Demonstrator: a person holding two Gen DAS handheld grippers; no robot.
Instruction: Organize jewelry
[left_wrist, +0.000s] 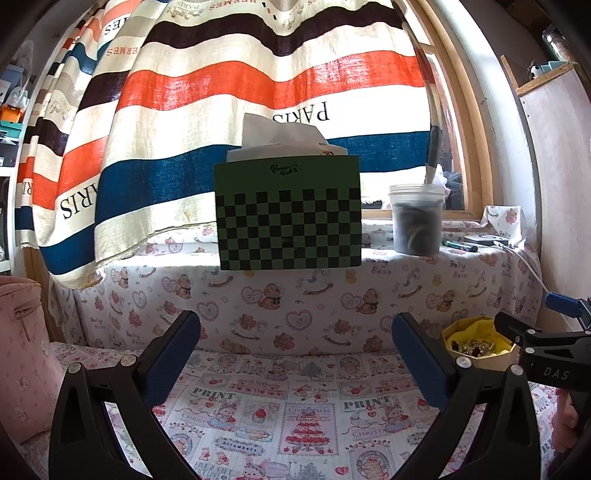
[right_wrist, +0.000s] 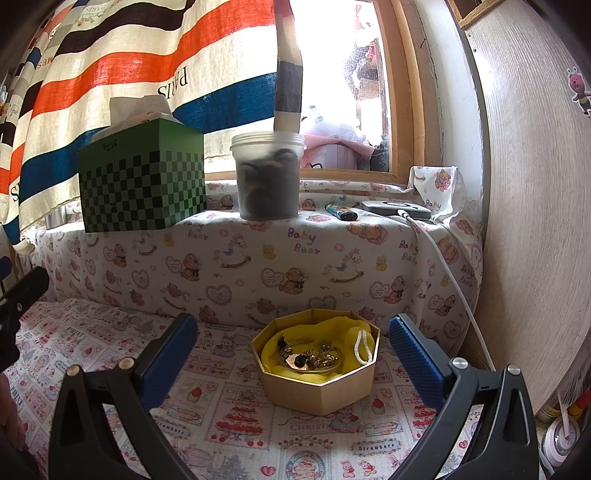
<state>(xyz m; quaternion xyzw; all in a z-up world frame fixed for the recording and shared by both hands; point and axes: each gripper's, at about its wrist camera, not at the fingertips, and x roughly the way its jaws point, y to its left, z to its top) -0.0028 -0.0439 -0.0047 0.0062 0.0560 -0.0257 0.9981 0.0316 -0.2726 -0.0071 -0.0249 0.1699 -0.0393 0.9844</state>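
Observation:
An octagonal tan box (right_wrist: 325, 393) with a yellow cloth lining sits on the printed tablecloth. It holds a tangle of gold jewelry (right_wrist: 314, 360) and a white cord loop (right_wrist: 362, 349). My right gripper (right_wrist: 293, 356) is open and empty, its blue-padded fingers on either side of the box, a little in front of it. My left gripper (left_wrist: 295, 360) is open and empty over bare cloth. In the left wrist view the box (left_wrist: 480, 341) lies at the right, partly behind the right gripper's black body (left_wrist: 546, 354).
A green checkered tissue box (right_wrist: 142, 182), a lidded plastic jar (right_wrist: 267, 175), a lighter (right_wrist: 341, 212) and a flat device with a white cable (right_wrist: 397, 210) stand on the cloth-covered ledge behind. A striped curtain (left_wrist: 221, 92) hangs above. A pink bag (left_wrist: 22, 354) is at left; a wooden panel (right_wrist: 535, 221) at right.

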